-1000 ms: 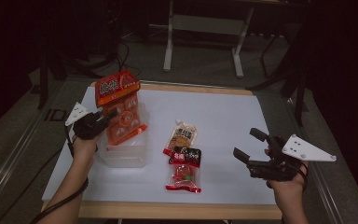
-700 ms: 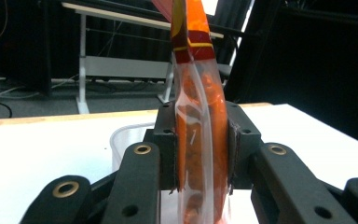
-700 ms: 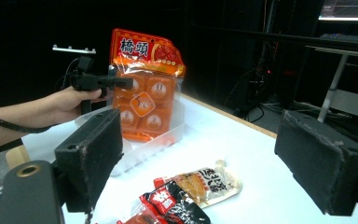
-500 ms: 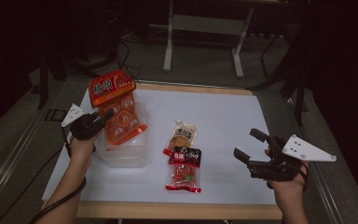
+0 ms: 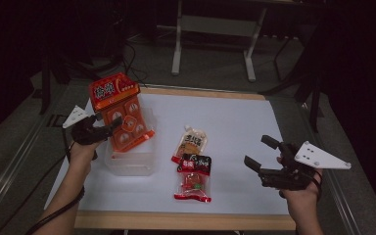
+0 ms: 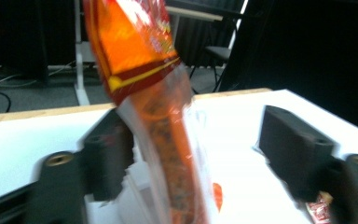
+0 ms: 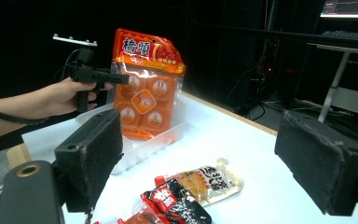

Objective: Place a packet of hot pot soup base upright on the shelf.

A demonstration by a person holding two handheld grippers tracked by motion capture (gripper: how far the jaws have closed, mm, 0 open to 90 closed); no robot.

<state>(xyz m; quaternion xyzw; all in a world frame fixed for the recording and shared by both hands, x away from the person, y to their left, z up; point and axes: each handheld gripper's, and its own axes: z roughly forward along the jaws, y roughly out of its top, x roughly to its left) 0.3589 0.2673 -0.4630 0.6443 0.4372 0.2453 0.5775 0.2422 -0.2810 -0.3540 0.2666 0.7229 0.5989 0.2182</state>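
At the left of the high view, a glossy orange snack bag [image 5: 120, 112] is standing nearly upright, leaning slightly, with its lower end inside a clear, shallow plastic tray [image 5: 129, 164]. The bag's top band is printed opaque red-orange, while its lower part is transparent film showing round wrapped pieces in rows. The left claw [image 5: 108, 126] is being held level against the bag's left edge, gripped by a hand [image 5: 81, 147] whose forearm is rising from the lower left. In the left gripper view the bag [image 6: 154, 107] is seen edge-on between the two black, rough-padded jaws; the jaws have just been opening, and the right-hand one is standing clearly apart from the film, so the bag is no longer being pinched.

Toward the middle of the white, matte worktop [image 5: 235, 127], two flat pouches are lying end to end, touching: a beige one [image 5: 191, 142] above and a black-and-red one [image 5: 194, 177] below, both crinkled and shiny. They are lying just right of the tray, clear of both claws.

At the lower right, the right claw [image 5: 259, 154] is being held level above the worktop, pointing left toward the pouches, its jaws spread wide with nothing between them. A grey three-cornered plate [image 5: 320, 155] is sitting on its top.
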